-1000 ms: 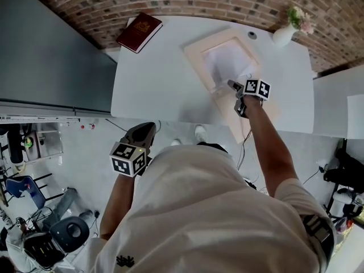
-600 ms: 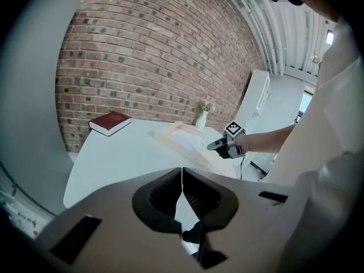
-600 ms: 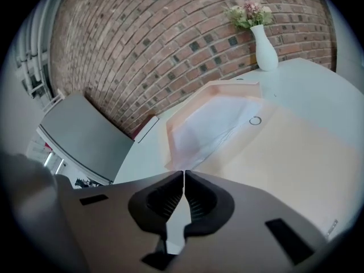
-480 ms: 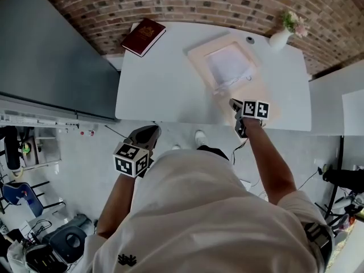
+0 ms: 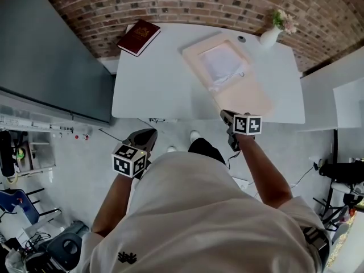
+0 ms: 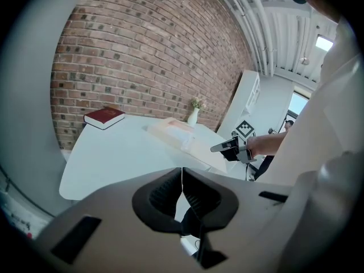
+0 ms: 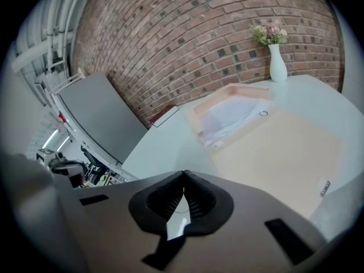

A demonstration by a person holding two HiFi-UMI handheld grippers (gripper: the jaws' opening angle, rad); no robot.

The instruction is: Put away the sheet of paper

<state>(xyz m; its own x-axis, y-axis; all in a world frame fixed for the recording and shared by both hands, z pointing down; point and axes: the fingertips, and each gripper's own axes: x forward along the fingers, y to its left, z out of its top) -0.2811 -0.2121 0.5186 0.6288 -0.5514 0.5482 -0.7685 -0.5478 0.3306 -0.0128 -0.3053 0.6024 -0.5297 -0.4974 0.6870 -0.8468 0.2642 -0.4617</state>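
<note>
Sheet of paper (image 5: 223,65): white and somewhat rumpled, it lay inside the raised-rim far half of a pale peach folder (image 5: 250,95), open on the white table (image 5: 159,78). One edge of the sheet seemed to lap over the rim at the fold.

Folder long axis: diagonal in the head view, from far-left to near-right. The flat near flap pointed toward the person's right side.

Right gripper (image 5: 226,117): at the table's near edge, just beside the near flap. Its jaws were pressed together with nothing between them. The paper lay straight ahead of it, farther across the table, with the bare flap between.

Left gripper (image 5: 147,136): low at the person's side, off the table and well apart from the folder. Its jaws were likewise together and empty.

Judgement: the right gripper is the nearer one. Any next move on the sheet or flap would run along the folder's diagonal.

Hard to make out:
- whether the sheet sat fully flat inside the rim
- a small ring-like mark (image 7: 263,114) beside the sheet, not identifiable
- the folder's near corner, hidden behind the right gripper in the head view

Red book (image 5: 139,36) and vase (image 5: 269,36) stood at the far edge.
</note>
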